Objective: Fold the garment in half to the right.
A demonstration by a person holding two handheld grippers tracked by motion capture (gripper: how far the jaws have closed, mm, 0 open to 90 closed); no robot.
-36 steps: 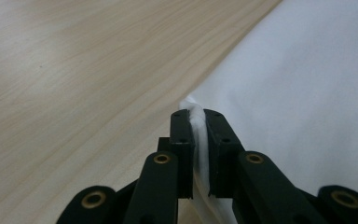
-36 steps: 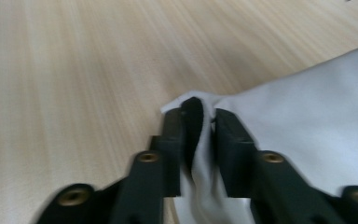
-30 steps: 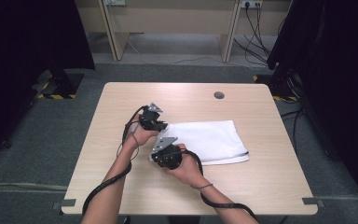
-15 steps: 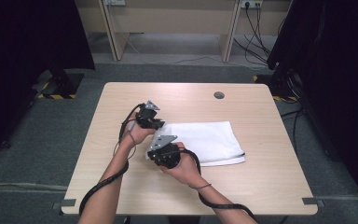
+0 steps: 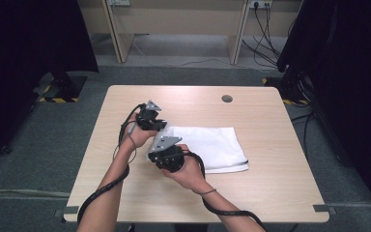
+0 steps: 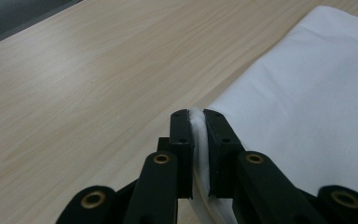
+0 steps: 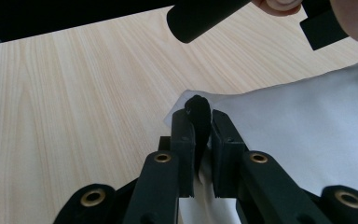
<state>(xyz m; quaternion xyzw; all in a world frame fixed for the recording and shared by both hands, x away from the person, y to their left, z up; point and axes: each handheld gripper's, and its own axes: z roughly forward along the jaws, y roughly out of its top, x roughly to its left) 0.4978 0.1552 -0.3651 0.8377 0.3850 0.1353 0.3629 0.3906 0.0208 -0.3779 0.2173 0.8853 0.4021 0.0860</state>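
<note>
A folded white cloth (image 5: 210, 145) lies on the light wooden table (image 5: 270, 193). My left gripper (image 5: 162, 126) is at the cloth's far left corner, and in the left gripper view its jaws (image 6: 198, 116) are shut on a white fold of the cloth (image 6: 307, 93). My right gripper (image 5: 154, 154) is at the near left corner. In the right gripper view it (image 7: 198, 116) is shut on a dark-trimmed edge (image 7: 198, 108) of the cloth (image 7: 307, 126). The left edge is raised slightly off the table.
A round grey cable hole (image 5: 227, 98) sits in the table near its far edge. Bare wood lies left of and in front of the cloth. The cables trail off the near edge. Dark curtains and desk legs stand beyond the table.
Both grippers have risen a little and drifted left, lifting the cloth's left edge with them. Both grips are unchanged.
</note>
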